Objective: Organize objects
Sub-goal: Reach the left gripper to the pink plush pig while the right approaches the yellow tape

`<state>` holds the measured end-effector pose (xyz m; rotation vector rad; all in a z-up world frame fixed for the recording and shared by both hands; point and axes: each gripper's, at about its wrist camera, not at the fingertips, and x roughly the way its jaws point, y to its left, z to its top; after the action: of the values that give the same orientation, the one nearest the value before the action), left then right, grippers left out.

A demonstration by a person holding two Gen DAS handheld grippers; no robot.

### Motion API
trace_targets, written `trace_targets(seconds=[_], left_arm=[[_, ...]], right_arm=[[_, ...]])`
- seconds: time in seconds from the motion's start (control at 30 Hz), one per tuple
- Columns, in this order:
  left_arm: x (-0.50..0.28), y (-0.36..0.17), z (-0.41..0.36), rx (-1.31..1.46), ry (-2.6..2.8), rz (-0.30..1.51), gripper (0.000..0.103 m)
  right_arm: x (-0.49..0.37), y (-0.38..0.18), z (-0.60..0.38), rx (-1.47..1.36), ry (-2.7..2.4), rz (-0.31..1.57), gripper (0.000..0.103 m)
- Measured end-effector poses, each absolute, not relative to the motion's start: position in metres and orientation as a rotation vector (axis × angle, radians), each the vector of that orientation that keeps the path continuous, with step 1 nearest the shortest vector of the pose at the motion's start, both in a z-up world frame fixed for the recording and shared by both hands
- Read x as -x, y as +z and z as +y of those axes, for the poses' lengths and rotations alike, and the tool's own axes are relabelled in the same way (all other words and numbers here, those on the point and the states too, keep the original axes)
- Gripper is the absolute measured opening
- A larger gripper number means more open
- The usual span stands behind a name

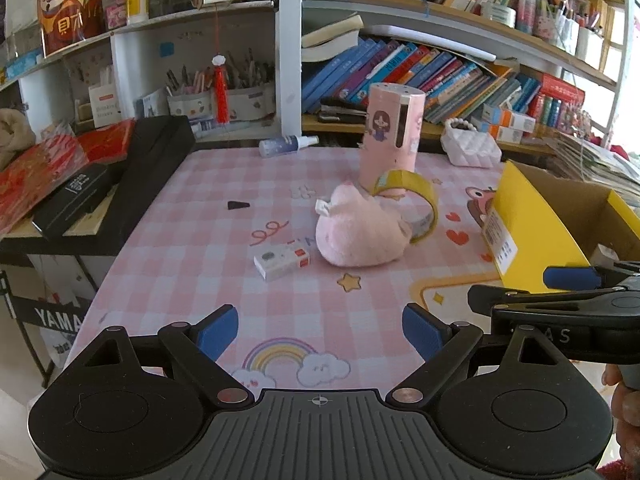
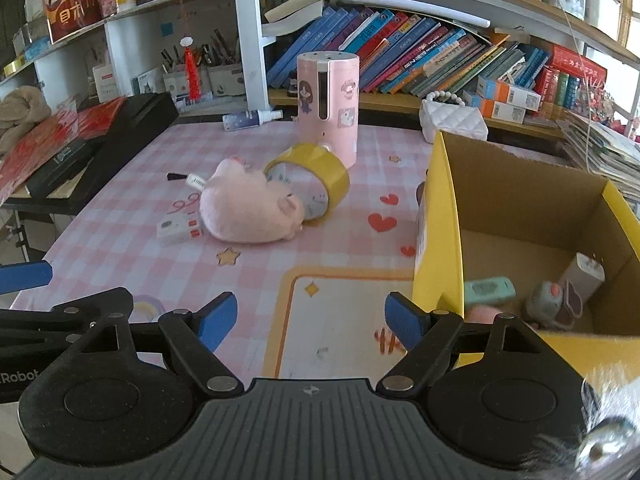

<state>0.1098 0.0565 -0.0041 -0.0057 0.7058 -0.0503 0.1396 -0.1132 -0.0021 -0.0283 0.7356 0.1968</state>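
Here the left gripper (image 1: pixel 320 334) hangs over the near edge of the pink checked table mat (image 1: pixel 192 240) with its blue-padded jaws wide apart and nothing between them. The right gripper (image 2: pixel 307 322) sits just beside it, likewise spread and empty, above the yellow-bordered panel of the mat and close to the wall of the yellow cardboard box (image 2: pixel 438 240).

Toward the middle of the mat lies a pink plush toy (image 1: pixel 360 232) on its side. A roll of yellow tape (image 1: pixel 416 200) stands on edge, leaning against the plush on its far side and touching the foot of a tall pink cylinder (image 1: pixel 390 132) with cartoon stickers, which stands upright behind both. A small white eraser box (image 1: pixel 282 260) lies flat just in front of the plush, on its left in the left wrist view. A small dark wedge-shaped piece (image 1: pixel 239 205) lies alone farther left, well apart from the rest. A spray bottle (image 1: pixel 286 145) lies on its side at the mat's far edge, and a white quilted purse (image 2: pixel 454 118) sits beyond the box.

Inside the box, in the right wrist view, rest a mint-green item (image 2: pixel 488 290), a small grey toy (image 2: pixel 550 304) and a pale block (image 2: pixel 582 276) leaning in the corner.

Stacked dark cases and red packets (image 1: pixel 48 176) crowd the left side; bookshelves (image 1: pixel 440 76) fill the background.
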Motion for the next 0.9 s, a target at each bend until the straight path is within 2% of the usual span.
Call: trace_targets(seconds=[0.47,0.7,0.9], left_arm=[[-0.147,-0.005,0.056,0.013,0.001,0.717,0.091],[-0.161,-0.008,0.046,0.006,-0.012,0.729,0.091],[-0.170,-0.012,0.042,0.009,-0.017,0.739,0.091]], right_arm=[[-0.192,-0.005,-0.113,0.039,0.250,0.746,0.081],[-0.206,-0.009,-0.113,0.125,0.216,0.729,0.085],[-0.217,-0.009,-0.119,0.157,0.202,0.708,0.081]])
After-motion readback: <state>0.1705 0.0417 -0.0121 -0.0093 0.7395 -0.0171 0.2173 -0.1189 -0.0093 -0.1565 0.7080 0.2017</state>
